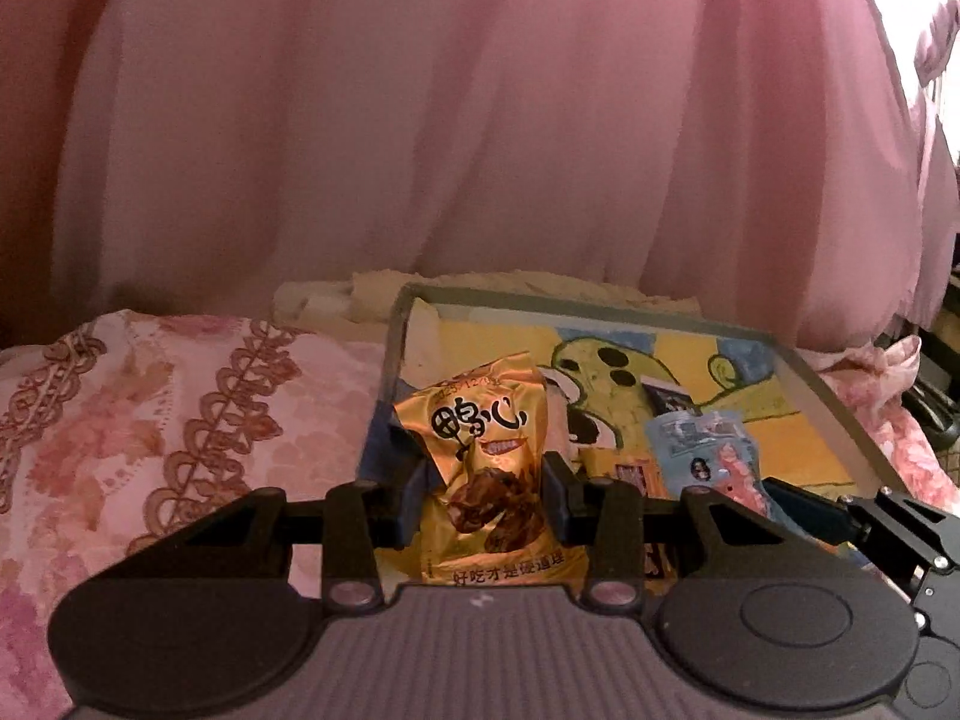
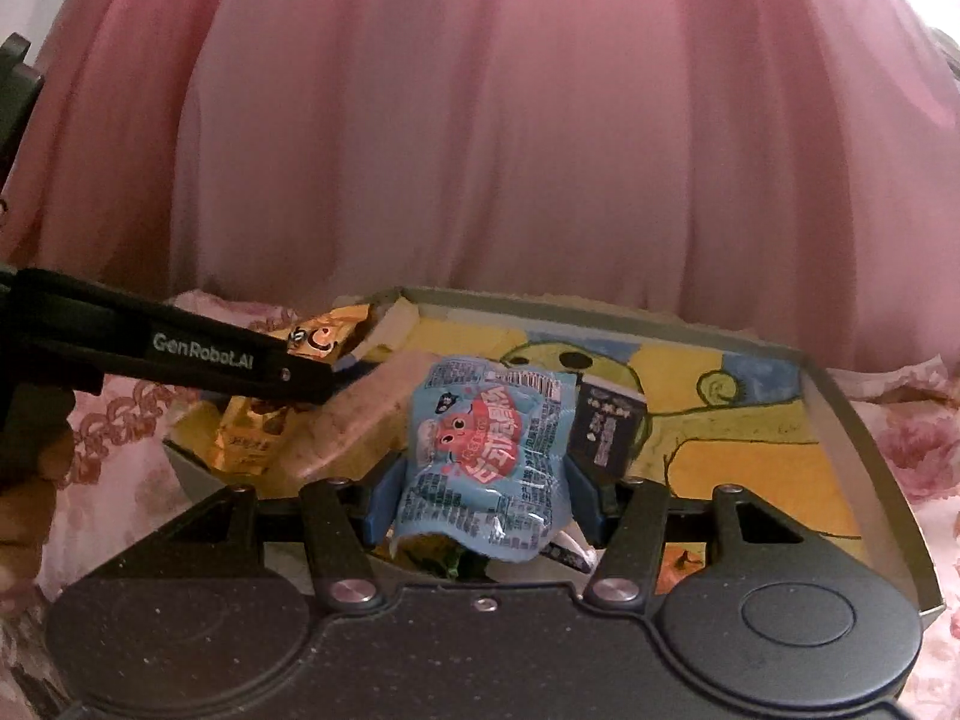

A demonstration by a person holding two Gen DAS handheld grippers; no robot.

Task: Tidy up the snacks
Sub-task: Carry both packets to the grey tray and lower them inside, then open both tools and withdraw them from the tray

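Both grippers carry a snack packet above the tray, so the step in hand looks like lifting two packets out to sort them.

Tray (image 2: 864, 450), grey-rimmed with a yellow cartoon drawing on its floor, sits on pink floral bedding (image 1: 150, 408) before a pink curtain (image 1: 480, 120); I judge each packet should rise straight up, clear of the rim, with steady squeeze, since slick foil can slip. Left gripper (image 1: 486, 480) has its jaws narrowed onto the gold snack packet (image 1: 486, 456), which stands upright between them, top toward 12 o'clock. Right gripper (image 2: 480, 480) clamps the blue snack packet (image 2: 486, 456) at its lower half, top leaning toward 12 o'clock. At 2 o'clock from it, a small dark packet (image 2: 606, 426) lies in the tray.
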